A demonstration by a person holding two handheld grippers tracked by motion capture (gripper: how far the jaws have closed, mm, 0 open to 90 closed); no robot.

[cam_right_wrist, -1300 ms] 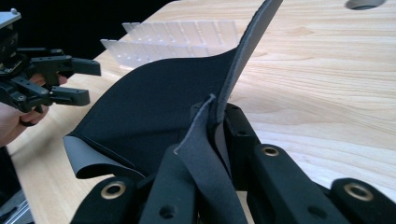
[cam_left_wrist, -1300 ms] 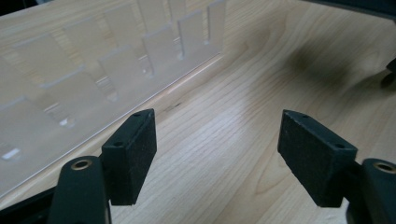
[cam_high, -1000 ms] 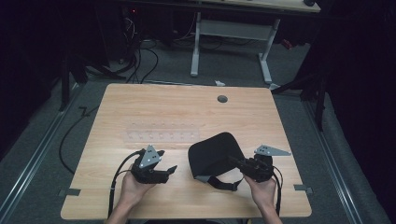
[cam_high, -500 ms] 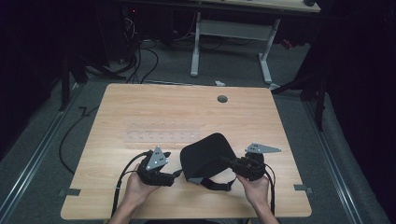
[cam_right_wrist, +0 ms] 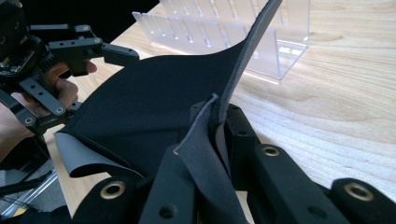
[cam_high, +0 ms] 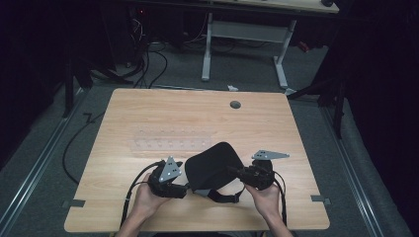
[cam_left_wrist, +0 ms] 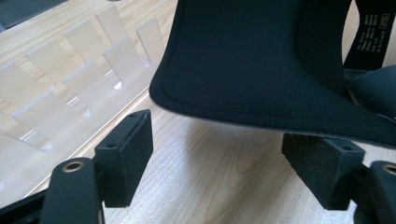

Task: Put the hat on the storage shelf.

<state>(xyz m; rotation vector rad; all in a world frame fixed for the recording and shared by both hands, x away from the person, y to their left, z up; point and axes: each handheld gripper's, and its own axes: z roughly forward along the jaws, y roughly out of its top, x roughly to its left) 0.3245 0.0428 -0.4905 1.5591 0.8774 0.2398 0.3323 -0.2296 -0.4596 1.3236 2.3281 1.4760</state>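
**Black pad held at one edge near the tabletop's front edge**

High view: the black pad (cam_high: pixel 213 165) lies near the front edge of the tabletop (cam_high: pixel 148 113), about midway between the left and right edges, between the two grippers. Its long axis runs slantwise, from the front-left end by the left gripper (cam_high: pixel 184 188) to the back-right end by the right gripper (cam_high: pixel 233 171). A black strap (cam_high: pixel 222 195) hangs from its front side. Just behind the pad lies a clear rack (cam_high: pixel 165 139), flat on the wood, well short of the back edge. Right gripper view: the right jaws are clamped on the pad's thin edge (cam_right_wrist: pixel 219 116), which stands upright between them; the sheet spreads away toward the left gripper (cam_right_wrist: pixel 93 49). Left gripper view: the left jaws stand wide apart, with nothing gripped; the pad's stitched rim (cam_left_wrist: pixel 261 60) arches above them, raised off the wood, beside the rack's slats (cam_left_wrist: pixel 84 70).
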